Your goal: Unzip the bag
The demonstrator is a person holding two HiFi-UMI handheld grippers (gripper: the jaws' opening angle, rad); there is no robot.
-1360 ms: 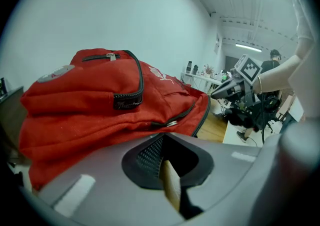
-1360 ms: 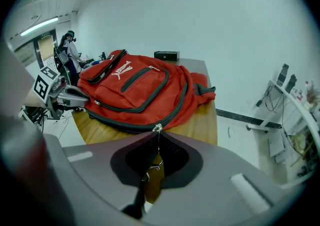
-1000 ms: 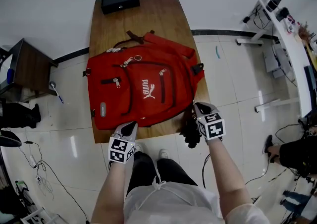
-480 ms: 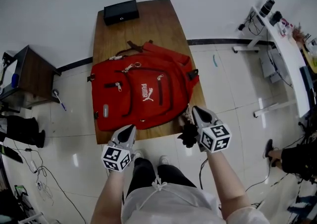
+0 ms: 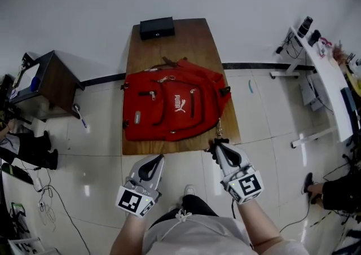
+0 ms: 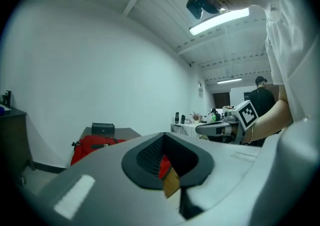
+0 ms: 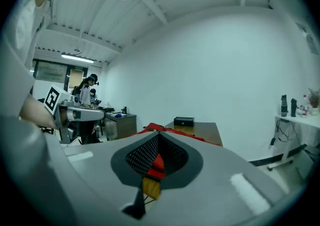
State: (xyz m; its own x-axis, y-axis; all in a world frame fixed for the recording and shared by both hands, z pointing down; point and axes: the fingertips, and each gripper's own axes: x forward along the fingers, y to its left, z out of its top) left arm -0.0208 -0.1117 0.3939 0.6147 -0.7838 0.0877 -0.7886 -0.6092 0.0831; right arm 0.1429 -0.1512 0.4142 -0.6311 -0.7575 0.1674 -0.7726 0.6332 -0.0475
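The red backpack [image 5: 175, 107] lies flat on the wooden table [image 5: 186, 39], logo side up, and its zippers look closed. A thin cord with a black tassel [image 5: 214, 145] hangs from its near right corner over the table's front edge. My right gripper [image 5: 218, 148] is shut with its tips right at that tassel; I cannot tell whether it pinches it. Held off the table before the front edge, my left gripper [image 5: 154, 162] is shut and empty. In both gripper views the bag [image 6: 92, 145] [image 7: 160, 131] shows low and far beyond the shut jaws.
A black box [image 5: 157, 27] sits at the table's far end. A dark side table [image 5: 48, 76] stands to the left and a white desk [image 5: 324, 62] with bottles to the right. Cables lie on the tiled floor, and a person [image 5: 335, 183] is at lower right.
Both grippers have drawn back from the bag's near edge to in front of the table. The left one has come off the bag. The head view has pulled back too.
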